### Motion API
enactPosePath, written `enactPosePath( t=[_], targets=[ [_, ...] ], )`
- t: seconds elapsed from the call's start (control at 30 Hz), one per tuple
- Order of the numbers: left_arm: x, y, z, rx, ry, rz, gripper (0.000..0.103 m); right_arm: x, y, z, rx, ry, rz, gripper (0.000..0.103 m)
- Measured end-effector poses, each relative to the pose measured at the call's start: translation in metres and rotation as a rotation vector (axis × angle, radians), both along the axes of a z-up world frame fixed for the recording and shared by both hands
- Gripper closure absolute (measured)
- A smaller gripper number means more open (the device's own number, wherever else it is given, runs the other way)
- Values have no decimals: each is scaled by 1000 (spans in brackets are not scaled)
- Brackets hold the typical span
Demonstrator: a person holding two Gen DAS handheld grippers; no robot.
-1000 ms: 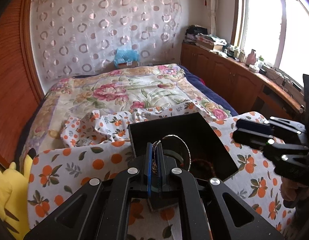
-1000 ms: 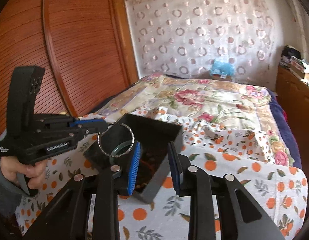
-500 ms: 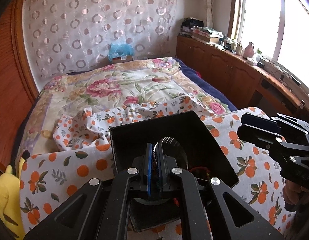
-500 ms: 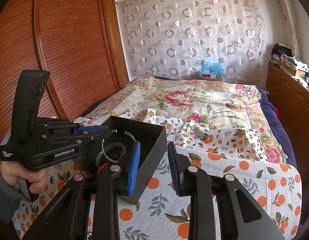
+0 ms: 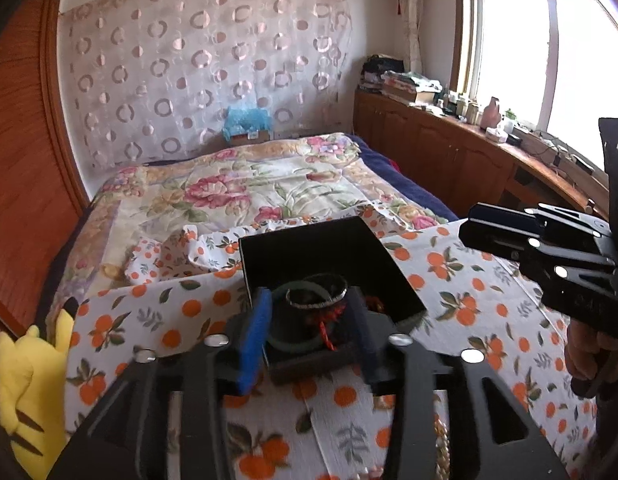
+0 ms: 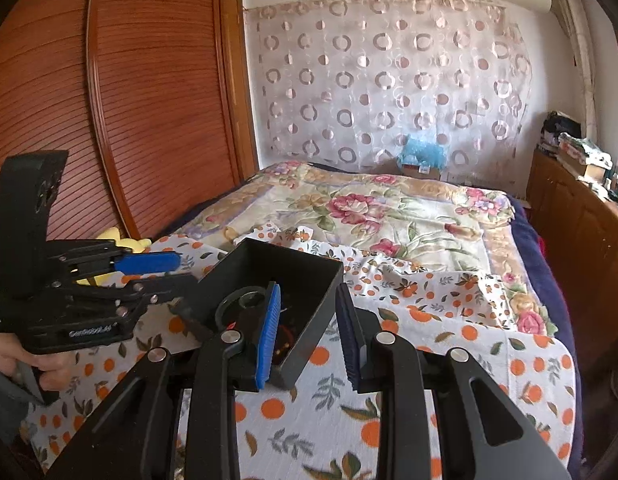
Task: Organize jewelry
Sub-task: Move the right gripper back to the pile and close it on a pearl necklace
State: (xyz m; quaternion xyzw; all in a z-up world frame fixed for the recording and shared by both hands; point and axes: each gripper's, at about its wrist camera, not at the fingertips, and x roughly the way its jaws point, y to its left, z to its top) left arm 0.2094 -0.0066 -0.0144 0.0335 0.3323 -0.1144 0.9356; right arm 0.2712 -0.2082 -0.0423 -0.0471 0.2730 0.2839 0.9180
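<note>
A black open box [image 5: 321, 256] sits on the orange-print cloth [image 5: 449, 280] on the bed. Inside it lie a silver bangle [image 5: 316, 295], a dark green bangle [image 5: 287, 346] and a red cord piece [image 5: 325, 328]. My left gripper [image 5: 311, 332] is open, its fingers either side of the box's near end, with the bangle lying free between them. My right gripper [image 6: 307, 334] is open and empty, straddling the box's right wall [image 6: 317, 312]. The box interior also shows in the right wrist view, with a bangle [image 6: 239, 302] inside.
A yellow plush toy [image 5: 25, 384] lies at the left edge of the cloth. A floral quilt [image 5: 245, 188] covers the bed behind. A wooden wardrobe [image 6: 109, 120] stands to the left and a cluttered wooden counter [image 5: 489, 148] runs under the window on the right.
My left gripper opened and let the silver bangle go; it now lies in the box. The right gripper stayed open beside the box.
</note>
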Motion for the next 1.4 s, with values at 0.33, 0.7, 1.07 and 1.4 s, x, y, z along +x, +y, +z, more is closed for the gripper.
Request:
enactPosePath(
  t=[0.33,0.7,1.07,1.4],
  targets=[
    [-51,0,1,9,-32,14,14,-51,-11,15,-35,-40,-19,72],
    [-88,2,-13,3,-1,17,14,-92,-23,1,-47,-13,-28,71],
    [-123,15,-44,-4,61,52,14,-129,-22,-52,-81,100,8,63],
    [-137,22,-71,-1,130,54,14,-150,3,-88,-125,185,110,63]
  ],
)
